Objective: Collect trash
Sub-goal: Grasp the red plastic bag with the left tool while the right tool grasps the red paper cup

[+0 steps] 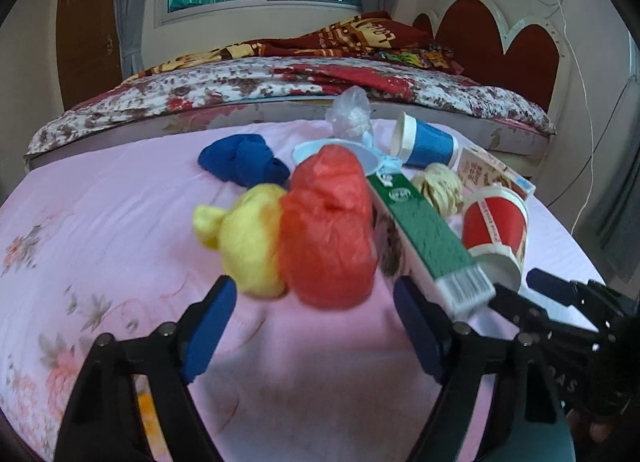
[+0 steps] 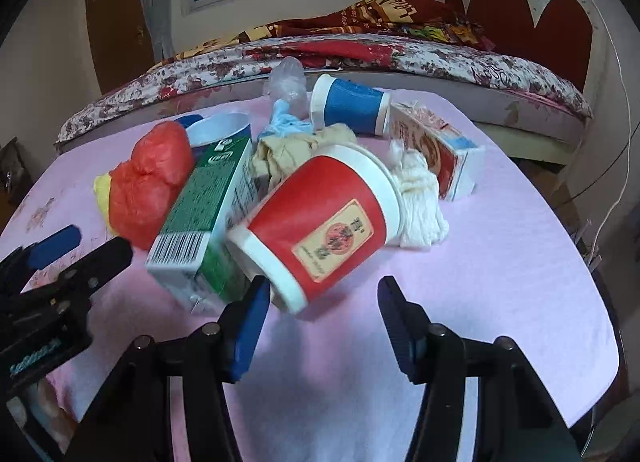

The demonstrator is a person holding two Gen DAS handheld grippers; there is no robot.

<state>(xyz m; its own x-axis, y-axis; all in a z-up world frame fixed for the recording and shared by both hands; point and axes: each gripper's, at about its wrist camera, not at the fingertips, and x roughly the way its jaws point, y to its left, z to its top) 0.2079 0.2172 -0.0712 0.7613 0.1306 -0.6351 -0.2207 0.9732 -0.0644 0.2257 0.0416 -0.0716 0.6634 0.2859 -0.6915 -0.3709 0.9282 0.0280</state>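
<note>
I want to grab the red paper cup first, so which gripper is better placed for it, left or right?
Right. The right gripper is open with the red paper cup lying on its side just ahead of its fingers. The left gripper faces the red bag, and the green carton lies between it and the cup.

Right tool [image 2: 322,302] open, just short of tipped red cup [image 2: 320,228], green carton [image 2: 204,214] alongside

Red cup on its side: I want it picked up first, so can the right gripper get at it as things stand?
Probably yes. The red cup lies just ahead of the open right gripper, nothing between them. The green carton leans against its left side and may crowd the left finger.
</note>
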